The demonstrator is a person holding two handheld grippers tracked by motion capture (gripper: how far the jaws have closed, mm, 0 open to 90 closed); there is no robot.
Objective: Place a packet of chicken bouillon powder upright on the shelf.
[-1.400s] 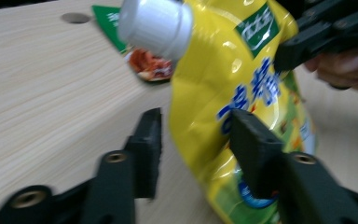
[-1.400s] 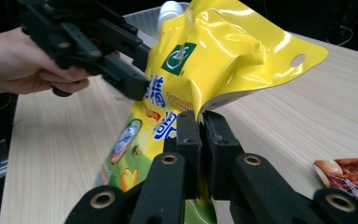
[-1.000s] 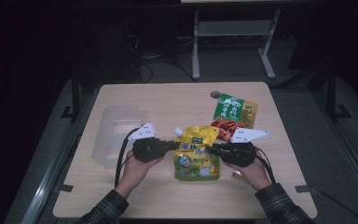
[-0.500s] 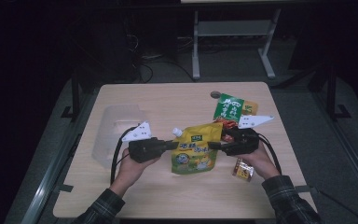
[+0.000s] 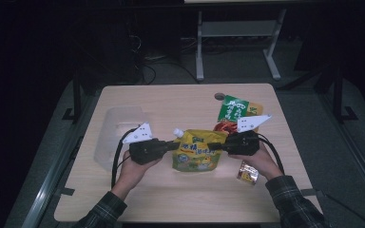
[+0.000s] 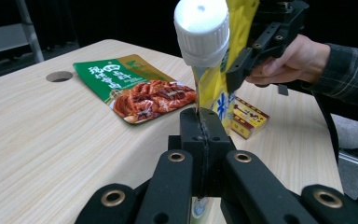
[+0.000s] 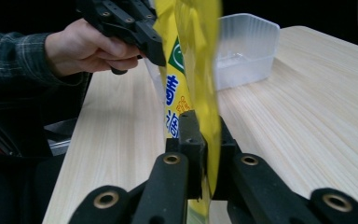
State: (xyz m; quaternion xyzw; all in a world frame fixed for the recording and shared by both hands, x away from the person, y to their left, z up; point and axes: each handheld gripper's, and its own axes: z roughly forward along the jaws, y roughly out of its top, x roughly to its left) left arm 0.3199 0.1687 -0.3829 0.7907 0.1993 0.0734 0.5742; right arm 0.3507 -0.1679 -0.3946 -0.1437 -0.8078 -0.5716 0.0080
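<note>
Left claw (image 6: 200,122) clenched on the spout-side edge of the yellow pouch (image 5: 196,151), jaws pressed flat together just under the white cap (image 6: 201,29). Right claw (image 7: 199,135) clamped on the opposite edge, the film pinched between its jaws

Change over the last second: pouch had lain flat on the counter (image 5: 171,104) with both claws at its sides; now it hung upright between them, clear of the wood, and had come a little farther from the person. The lift also uncovered a small yellow box (image 5: 248,173) beside the right hand (image 5: 261,159), where the pouch and hand had hidden it. Judged: grasp secure on both sides, carry phase begun, pouch probably bound for the tub

Pouch position now: mid-counter, suspended between the two claws, cap toward the left claw, print facing up in the high view

Containers: clear plastic tub (image 5: 119,128) at the left side of the counter, behind the left hand (image 5: 135,166), well apart from the pouch. Looked empty through the right gripper view, though its floor was partly hazy

Other items: green-and-red snack packet (image 5: 235,111) flat on the counter beyond the right claw, untouched. Round hole (image 5: 219,96) in the counter near it
</note>
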